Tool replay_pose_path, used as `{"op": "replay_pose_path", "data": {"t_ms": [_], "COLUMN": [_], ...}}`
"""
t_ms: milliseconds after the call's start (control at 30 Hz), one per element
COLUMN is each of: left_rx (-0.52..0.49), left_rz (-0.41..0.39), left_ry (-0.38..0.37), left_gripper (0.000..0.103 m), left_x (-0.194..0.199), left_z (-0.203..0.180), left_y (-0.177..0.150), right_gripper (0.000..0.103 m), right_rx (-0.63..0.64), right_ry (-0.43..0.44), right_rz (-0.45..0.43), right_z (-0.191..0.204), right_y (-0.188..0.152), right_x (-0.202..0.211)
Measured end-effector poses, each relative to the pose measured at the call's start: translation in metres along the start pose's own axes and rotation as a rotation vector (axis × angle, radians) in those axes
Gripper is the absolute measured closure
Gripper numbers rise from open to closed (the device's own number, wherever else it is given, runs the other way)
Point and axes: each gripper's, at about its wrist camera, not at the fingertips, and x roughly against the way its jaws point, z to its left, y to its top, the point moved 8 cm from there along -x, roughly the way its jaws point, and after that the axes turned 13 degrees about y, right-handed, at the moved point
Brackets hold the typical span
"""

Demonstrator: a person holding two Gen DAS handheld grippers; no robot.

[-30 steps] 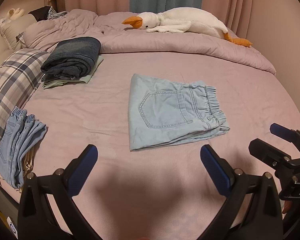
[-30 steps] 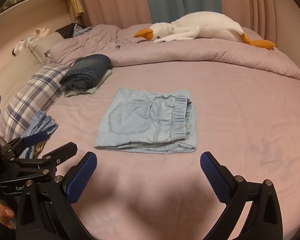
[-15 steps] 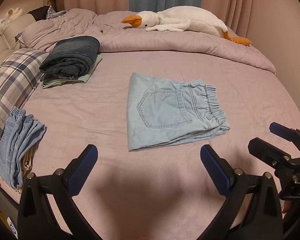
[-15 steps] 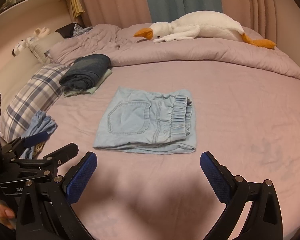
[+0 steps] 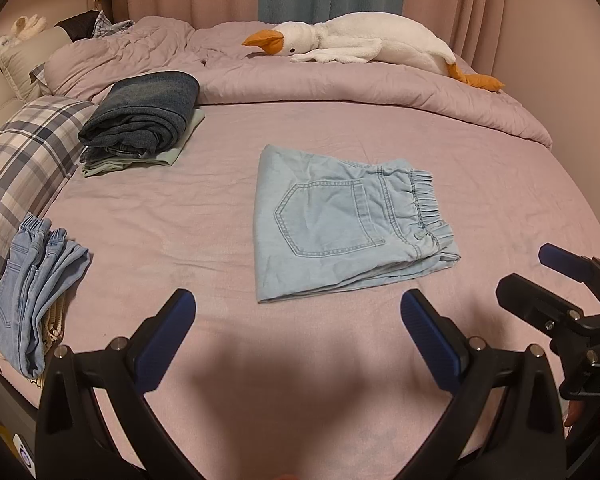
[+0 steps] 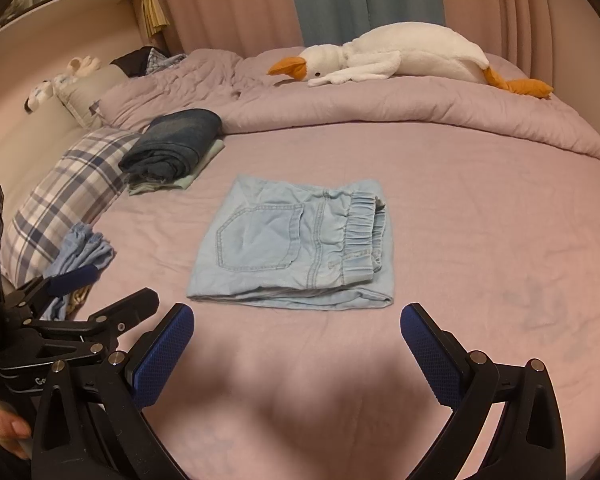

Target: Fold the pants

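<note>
Light blue denim pants (image 5: 340, 220) lie folded into a compact rectangle on the pink bed sheet (image 5: 180, 232), back pocket up, elastic waistband to the right. They also show in the right wrist view (image 6: 296, 248). My left gripper (image 5: 298, 320) is open and empty, hovering just in front of the pants. My right gripper (image 6: 296, 332) is open and empty, also in front of them. Each gripper shows at the edge of the other's view: the right one (image 5: 540, 280), the left one (image 6: 100, 288).
A stack of folded dark jeans (image 5: 144, 116) lies at the back left. Other light jeans (image 5: 32, 280) lie folded at the left edge beside a plaid pillow (image 5: 24, 160). A plush goose (image 5: 360, 44) rests on the rumpled duvet (image 5: 340, 84) at the back.
Both grippers stay open and nearly still. The view has shifted only slightly; the pants have not moved.
</note>
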Motion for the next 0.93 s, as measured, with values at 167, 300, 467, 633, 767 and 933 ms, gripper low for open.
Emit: {"op": "replay_pose_path", "data": {"t_ms": [167, 300, 467, 633, 767, 933], "left_rx": [0.001, -0.001, 0.000, -0.001, 0.000, -0.002], "left_rz": [0.001, 0.002, 0.002, 0.002, -0.001, 0.001], "left_ry": [-0.002, -0.004, -0.003, -0.004, -0.005, -0.002], "left_gripper": [0.000, 0.000, 0.000, 0.000, 0.000, 0.000], "left_x": [-0.0009, -0.0016, -0.0016, -0.0017, -0.0018, -0.0054], "left_z": [0.0005, 0.0014, 0.0015, 0.0014, 0.0012, 0.0025], "left_y": [0.0007, 0.0010, 0.0008, 0.0012, 0.0016, 0.0020], "right_gripper": [0.001, 0.001, 0.001, 0.001, 0.001, 0.001], "right_rx": [0.001, 0.000, 0.001, 0.002, 0.002, 0.002], "right_ry": [0.001, 0.003, 0.005, 0.006, 0.007, 0.006], "right_rz": [-0.001, -0.001, 0.001, 0.002, 0.003, 0.005], "right_z": [0.0000, 0.0006, 0.0004, 0.0020, 0.0012, 0.0013], "right_y": [-0.0001, 0.0000, 0.0013, 0.0013, 0.0014, 0.0012], "right_x": [0.0001, -0.0011, -0.0021, -0.0038, -0.0038, -0.0041]}}
